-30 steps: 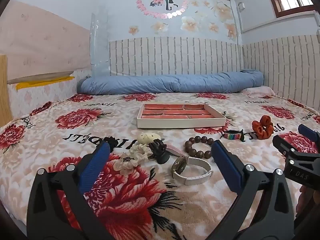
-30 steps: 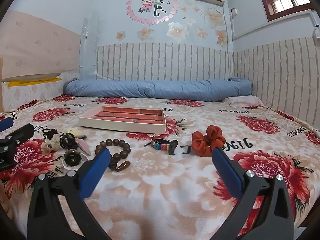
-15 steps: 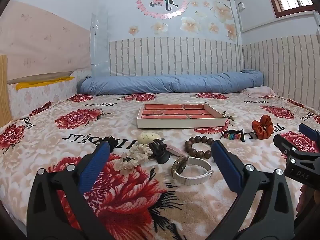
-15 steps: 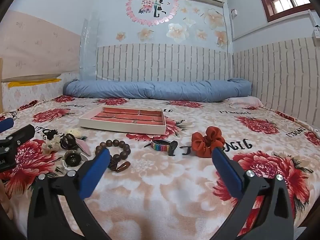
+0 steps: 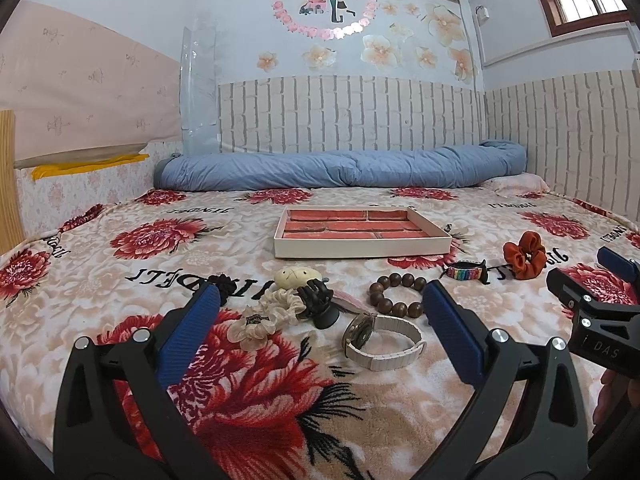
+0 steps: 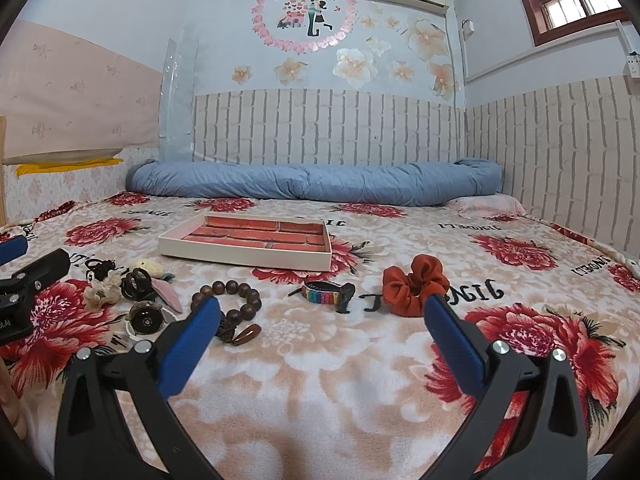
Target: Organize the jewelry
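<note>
Both hand-held grippers, left (image 5: 320, 308) and right (image 6: 322, 314), hover wide open and empty; nothing is sorted yet. Next: grasp the watch (image 5: 382, 338) on the bed, short of the tray (image 5: 362, 246).

The left gripper (image 5: 320, 304) is held low and level, its two blue-padded fingers (image 5: 188, 332) spread wide with nothing between them; the right gripper (image 6: 320, 316) sits the same way, jaws wide apart and empty; the two are side by side, each showing at the edge of the other's view; fingertips of a hand (image 5: 610, 396) show under the right one.
</note>
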Demonstrator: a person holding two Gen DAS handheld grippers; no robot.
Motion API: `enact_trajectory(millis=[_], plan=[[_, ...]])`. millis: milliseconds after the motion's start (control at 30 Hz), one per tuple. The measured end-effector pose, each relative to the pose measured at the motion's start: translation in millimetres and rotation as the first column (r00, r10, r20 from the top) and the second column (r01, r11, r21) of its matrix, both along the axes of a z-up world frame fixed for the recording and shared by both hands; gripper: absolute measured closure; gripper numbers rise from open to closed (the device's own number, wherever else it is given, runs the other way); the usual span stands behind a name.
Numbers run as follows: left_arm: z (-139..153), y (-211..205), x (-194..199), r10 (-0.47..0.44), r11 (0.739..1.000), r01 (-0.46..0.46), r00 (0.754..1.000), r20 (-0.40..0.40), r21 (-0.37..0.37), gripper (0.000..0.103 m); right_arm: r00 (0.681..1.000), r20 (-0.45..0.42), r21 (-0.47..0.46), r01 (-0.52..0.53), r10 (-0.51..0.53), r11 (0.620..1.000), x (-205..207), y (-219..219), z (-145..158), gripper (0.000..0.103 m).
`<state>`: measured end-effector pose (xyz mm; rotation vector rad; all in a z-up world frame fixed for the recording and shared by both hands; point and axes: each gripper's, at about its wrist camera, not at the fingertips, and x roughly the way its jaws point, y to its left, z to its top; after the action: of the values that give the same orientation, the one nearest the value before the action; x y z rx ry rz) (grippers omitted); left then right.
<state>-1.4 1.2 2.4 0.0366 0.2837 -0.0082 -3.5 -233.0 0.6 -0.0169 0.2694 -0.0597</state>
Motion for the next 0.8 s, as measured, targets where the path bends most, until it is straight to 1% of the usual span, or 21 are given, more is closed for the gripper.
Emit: enact_trajectory(millis=[800], plan=[[-0.4,-0.1,-1.1,0.000,1.000,0.000,1.000,0.002,0.000,0.005,1.000,-0.001,-0.001,0.001,-0.001,1.000,0.0,-0.5,-0.9,0.004]])
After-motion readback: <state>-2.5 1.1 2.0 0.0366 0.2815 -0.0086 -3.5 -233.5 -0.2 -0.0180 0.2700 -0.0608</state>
